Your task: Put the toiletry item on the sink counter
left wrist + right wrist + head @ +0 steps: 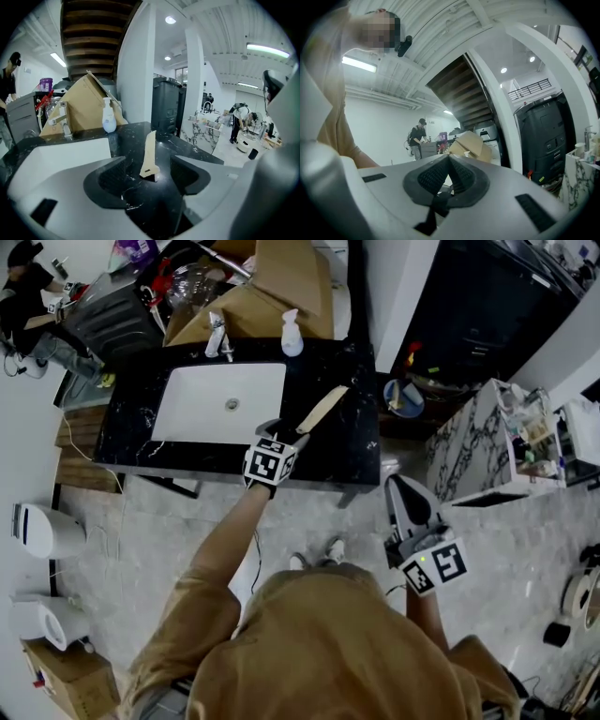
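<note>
While the left gripper (286, 433) hovers over the near edge of the black marble worktop (356, 451) with its jaws wide apart and empty, the wooden comb (322, 410) lies flat just beyond them, right of the white basin (220, 401), touching neither pad. Tap (218, 337) and pump bottle (292, 334) stand behind the basin, with cardboard boxes (272, 287) behind those. Right gripper (405, 486), jaws together on nothing, hangs over the pale tiled floor (169, 521), clear of the worktop.
</note>
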`<move>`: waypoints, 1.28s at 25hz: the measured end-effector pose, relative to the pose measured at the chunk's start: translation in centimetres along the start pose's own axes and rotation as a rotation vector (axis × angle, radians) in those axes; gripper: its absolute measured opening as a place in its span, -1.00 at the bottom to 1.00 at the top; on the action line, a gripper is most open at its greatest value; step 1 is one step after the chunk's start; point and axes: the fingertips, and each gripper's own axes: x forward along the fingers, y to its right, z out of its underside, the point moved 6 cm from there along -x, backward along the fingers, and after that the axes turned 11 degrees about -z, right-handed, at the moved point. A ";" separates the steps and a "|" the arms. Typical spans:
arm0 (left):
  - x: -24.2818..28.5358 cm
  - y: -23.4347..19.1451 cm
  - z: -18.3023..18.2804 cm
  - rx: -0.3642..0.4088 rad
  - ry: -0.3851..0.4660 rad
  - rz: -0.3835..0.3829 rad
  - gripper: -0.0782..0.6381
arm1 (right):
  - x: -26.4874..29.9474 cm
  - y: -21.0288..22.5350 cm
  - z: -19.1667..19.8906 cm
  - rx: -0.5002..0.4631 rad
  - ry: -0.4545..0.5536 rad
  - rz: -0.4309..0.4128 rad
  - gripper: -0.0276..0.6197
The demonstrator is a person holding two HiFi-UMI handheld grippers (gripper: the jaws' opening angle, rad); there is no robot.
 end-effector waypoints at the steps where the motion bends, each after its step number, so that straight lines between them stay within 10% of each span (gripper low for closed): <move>1: -0.4 -0.3 0.4 -0.007 0.002 -0.006 0.02 | 0.1 -0.3 0.1 0.000 -0.003 -0.002 -0.91; 10: -3.3 -2.0 2.7 -0.057 0.031 -0.014 -0.05 | 0.6 -3.2 0.8 -0.008 -0.027 -0.009 -0.91; 18: -6.8 -2.4 2.5 -0.084 0.174 0.001 -0.75 | 1.1 -4.9 1.3 -0.033 -0.048 -0.017 -0.91; 32: -20.6 -5.7 -2.5 -0.054 0.518 -0.117 -0.77 | 3.0 -5.1 -1.5 -0.123 -0.039 -0.028 -0.91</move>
